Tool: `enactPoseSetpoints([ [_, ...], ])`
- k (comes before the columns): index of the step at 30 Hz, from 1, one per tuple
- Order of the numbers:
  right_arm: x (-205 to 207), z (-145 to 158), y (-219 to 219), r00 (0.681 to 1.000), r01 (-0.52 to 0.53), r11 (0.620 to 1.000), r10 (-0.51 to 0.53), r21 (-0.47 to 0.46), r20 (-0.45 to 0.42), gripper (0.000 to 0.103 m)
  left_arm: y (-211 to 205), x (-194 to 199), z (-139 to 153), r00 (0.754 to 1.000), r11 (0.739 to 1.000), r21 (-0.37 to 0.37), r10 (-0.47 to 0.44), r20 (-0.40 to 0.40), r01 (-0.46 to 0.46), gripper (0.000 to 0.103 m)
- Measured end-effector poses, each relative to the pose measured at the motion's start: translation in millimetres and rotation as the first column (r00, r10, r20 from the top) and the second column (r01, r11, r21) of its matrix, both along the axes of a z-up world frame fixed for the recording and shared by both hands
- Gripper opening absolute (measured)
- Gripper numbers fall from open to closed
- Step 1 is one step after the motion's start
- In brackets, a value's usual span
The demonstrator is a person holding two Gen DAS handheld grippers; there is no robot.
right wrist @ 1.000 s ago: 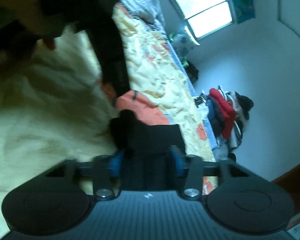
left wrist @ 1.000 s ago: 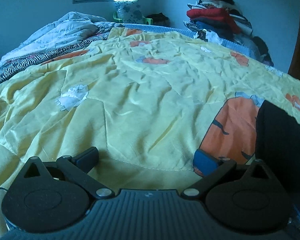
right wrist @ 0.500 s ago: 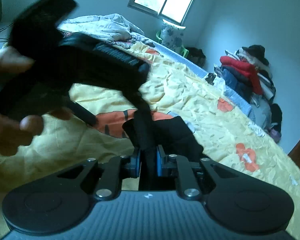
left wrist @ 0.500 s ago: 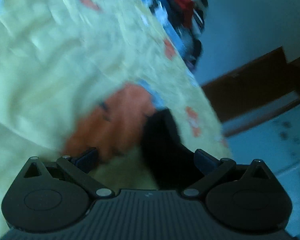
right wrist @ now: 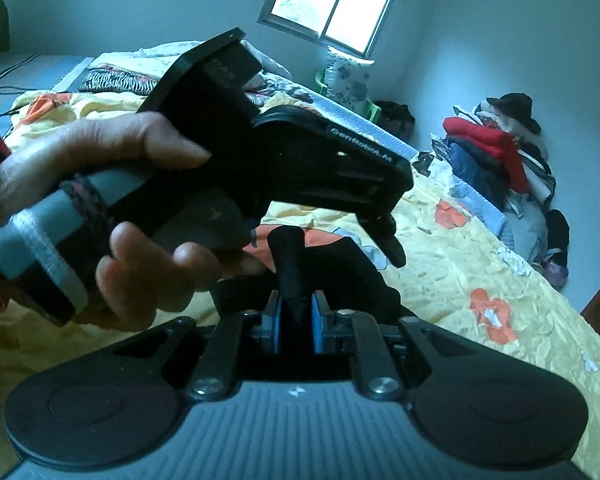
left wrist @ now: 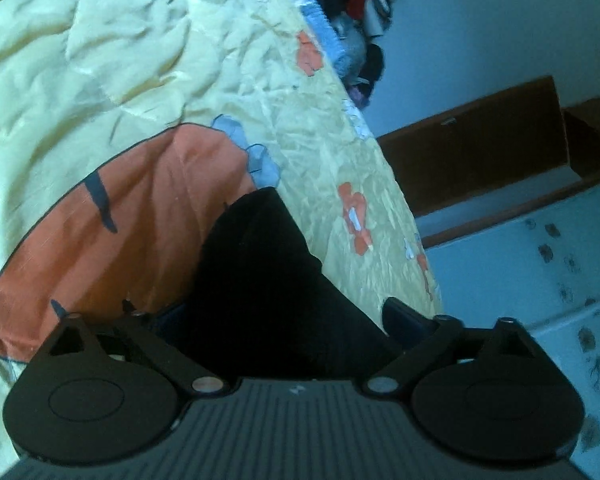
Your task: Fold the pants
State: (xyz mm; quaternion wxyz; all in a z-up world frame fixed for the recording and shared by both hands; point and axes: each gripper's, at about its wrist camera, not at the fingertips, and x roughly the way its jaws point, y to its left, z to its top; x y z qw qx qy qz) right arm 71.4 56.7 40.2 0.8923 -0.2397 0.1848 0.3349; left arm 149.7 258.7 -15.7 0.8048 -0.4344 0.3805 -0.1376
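Observation:
The black pants [left wrist: 260, 280] lie bunched on the yellow quilt [left wrist: 140, 60], over an orange patch. My left gripper [left wrist: 288, 316] is open, its fingers spread either side of the black cloth. My right gripper [right wrist: 296, 320] is shut on a raised fold of the pants [right wrist: 292, 264], pinched between its blue pads [right wrist: 320, 320]. In the right wrist view the left gripper [right wrist: 388, 240] hangs just above and in front, held in a hand, its fingers pointing down at the pants.
The bed's right edge [left wrist: 400, 200] drops to a tiled floor [left wrist: 540, 280] with a brown wooden frame [left wrist: 480, 152]. A pile of clothes [right wrist: 500, 160] lies at the far side. Rumpled bedding [right wrist: 120, 76] and a window [right wrist: 332, 4] lie at the back.
My left gripper swung right and tilted down until the pants lay between its open fingers. My right gripper closed on a fold of the pants and levelled out.

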Motion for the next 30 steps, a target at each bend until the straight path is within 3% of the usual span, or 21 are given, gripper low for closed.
enactPoseSetpoints([
  [2, 7.6, -1.0, -5.4, 0.999, 0.0, 1.0, 0.001, 0.019, -0.045, 0.017, -1.0, -1.4, 0.0, 1.0, 1.0, 0.02, -0.014, 0.003, 0.014, 0.075],
  [4, 10.0, -0.1, -14.5, 0.996, -0.006, 0.998, 0.011, 0.057, -0.092, 0.03, -2.7, 0.2, -1.7, 1.0, 0.999, 0.045, -0.024, -0.005, 0.024, 0.056],
  [6, 7.8, 4.6, -29.9, 0.989, -0.032, 0.991, 0.05, 0.13, -0.139, 0.043, -2.0, 1.1, -3.9, 0.999, 0.997, 0.07, -0.028, -0.018, 0.029, 0.046],
  [7, 7.0, 8.3, -43.3, 0.983, -0.042, 0.98, 0.075, 0.195, -0.166, 0.058, -0.3, 0.8, -5.3, 0.999, 0.997, 0.071, -0.031, -0.016, 0.032, 0.042],
  [9, 8.4, 13.7, -65.3, 0.975, -0.026, 0.954, 0.091, 0.299, -0.205, 0.071, 2.8, 1.1, -8.9, 0.999, 0.998, 0.054, -0.034, -0.014, 0.035, 0.04],
  [11, 13.7, 16.1, -83.2, 0.97, 0.04, 0.931, 0.051, 0.362, -0.239, 0.071, 5.2, -0.4, -11.0, 0.999, 0.998, 0.051, -0.034, -0.012, 0.034, 0.033],
  [15, 19.7, 7.8, -81.3, 0.963, 0.168, 0.956, -0.107, 0.239, -0.247, 0.071, 2.1, -6.1, -3.7, 0.999, 0.995, 0.092, -0.037, 0.018, 0.035, 0.024],
  [19, -4.0, 0.0, -58.2, 0.983, 0.091, 0.985, -0.066, 0.144, -0.169, 0.075, -6.1, -10.5, 9.8, 0.998, 0.988, 0.151, -0.039, 0.043, 0.032, 0.022],
  [25, -23.5, -19.6, -5.6, 0.995, 0.081, 0.994, -0.077, -0.071, 0.059, 0.078, -14.5, -10.9, 24.5, 0.999, 0.984, 0.176, -0.025, 0.03, 0.019, 0.02],
  [29, -17.0, -35.5, 23.1, 0.996, 0.049, 0.982, -0.034, -0.181, 0.082, 0.076, -21.4, -11.8, 33.6, 0.999, 0.976, 0.218, -0.034, 0.032, 0.026, 0.02],
  [30, -16.6, -38.1, 26.9, 0.996, 0.044, 0.98, -0.028, -0.192, 0.087, 0.062, -22.6, -12.2, 35.4, 0.999, 0.974, 0.224, -0.035, 0.033, 0.027, 0.019],
])
